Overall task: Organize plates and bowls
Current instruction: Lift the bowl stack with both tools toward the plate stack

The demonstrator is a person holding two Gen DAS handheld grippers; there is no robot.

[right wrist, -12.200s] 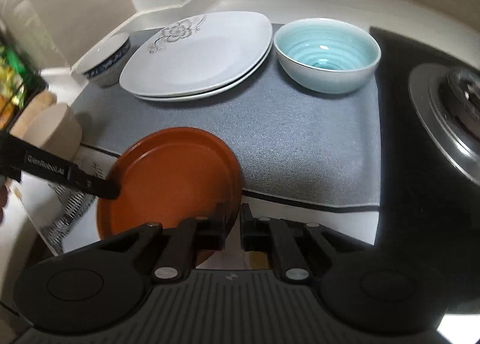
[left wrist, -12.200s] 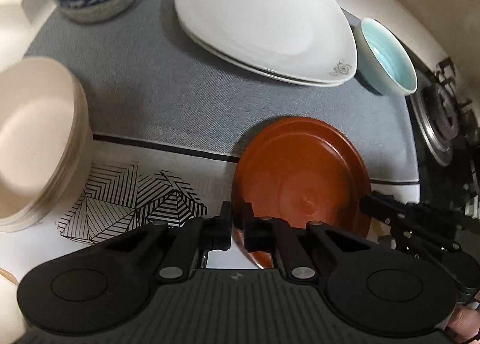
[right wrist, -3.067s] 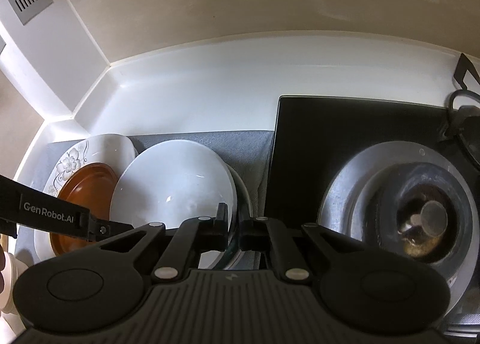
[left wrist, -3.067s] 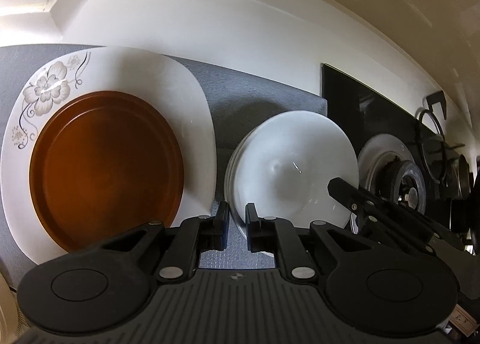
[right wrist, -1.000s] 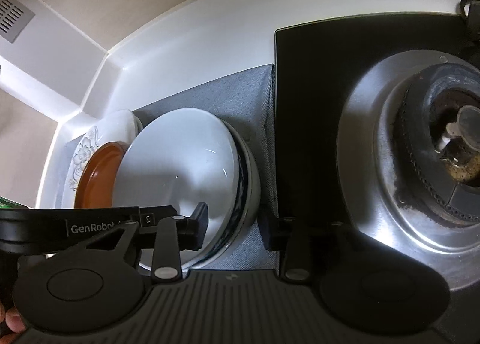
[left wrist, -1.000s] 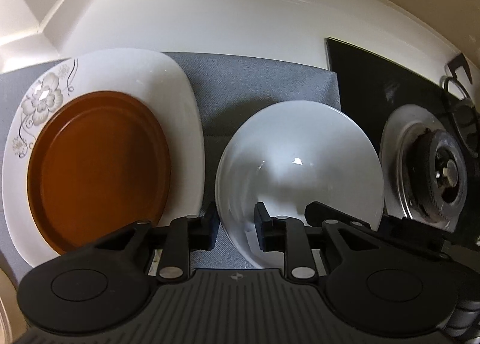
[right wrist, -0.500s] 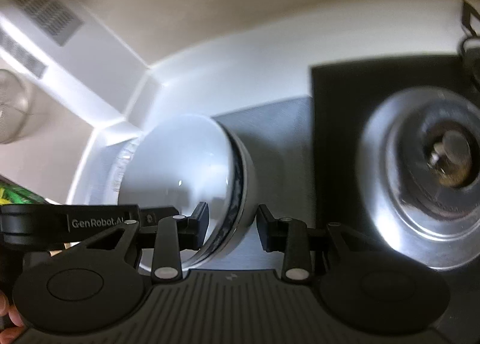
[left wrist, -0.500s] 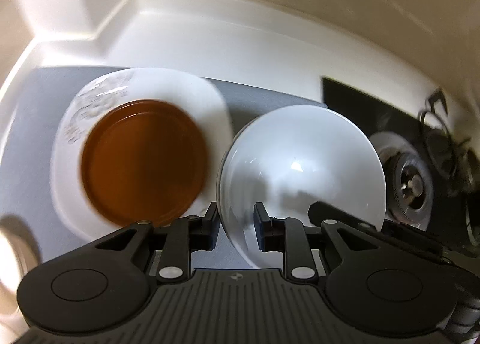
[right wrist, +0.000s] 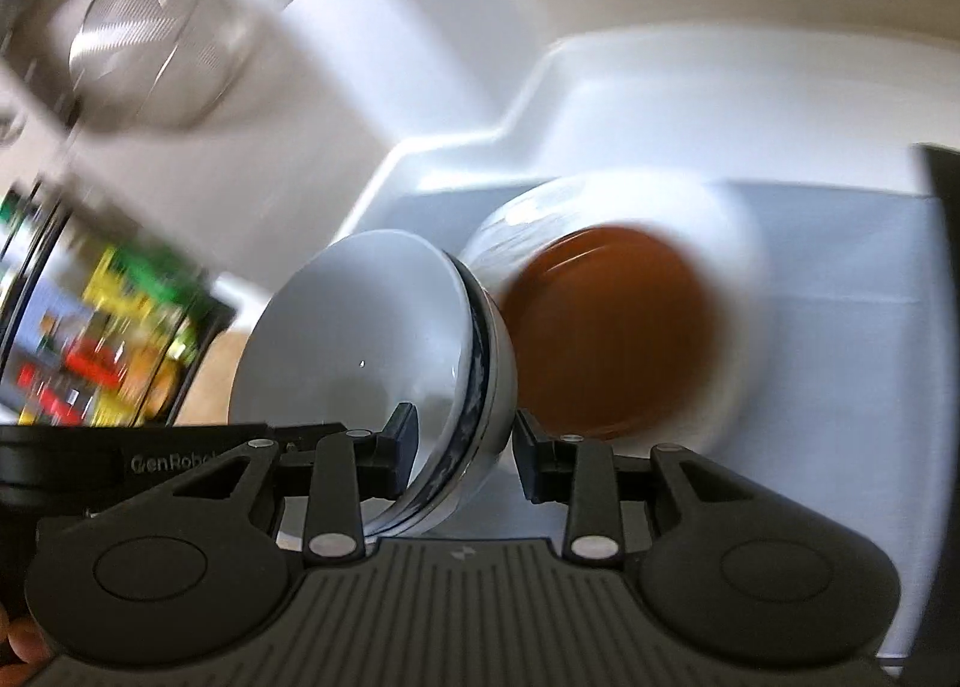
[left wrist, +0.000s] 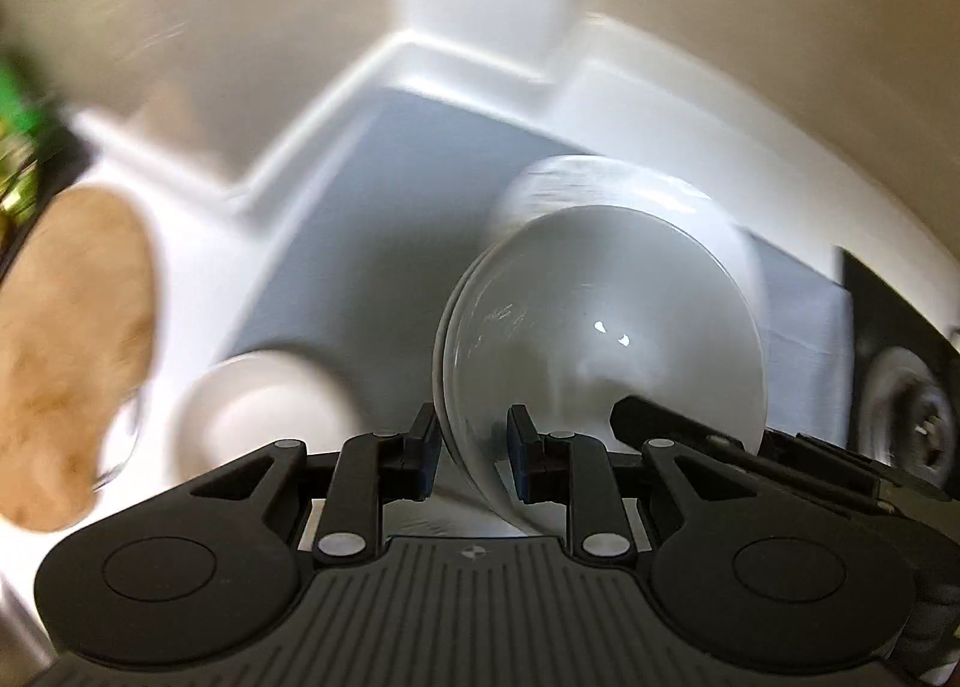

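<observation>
A white bowl (left wrist: 600,339) nested inside a blue-patterned bowl (right wrist: 495,381) hangs in the air, tilted, held from both sides. My left gripper (left wrist: 471,450) is shut on the stack's near rim. My right gripper (right wrist: 462,447) is shut on the opposite wall, one pad inside and one outside. The right gripper's finger (left wrist: 660,429) shows under the bowl in the left wrist view; the left gripper's body (right wrist: 120,465) shows at the right wrist view's left edge. Beyond the stack, a brown plate (right wrist: 606,327) lies on a white floral plate (right wrist: 732,243) on the grey mat (right wrist: 840,297).
A cream bowl stack (left wrist: 264,411) stands below left, beside a blurred tan shape (left wrist: 60,357). The gas burner (left wrist: 906,423) and black hob (right wrist: 942,177) lie to the right. A mesh strainer (right wrist: 156,45) hangs at upper left, above colourful packets (right wrist: 108,339). The white counter wall rings the mat.
Both grippers have carried the nested bowls up and to the left, away from the burner. The brown plate now lies behind and to the right of the stack. The views are motion-blurred.
</observation>
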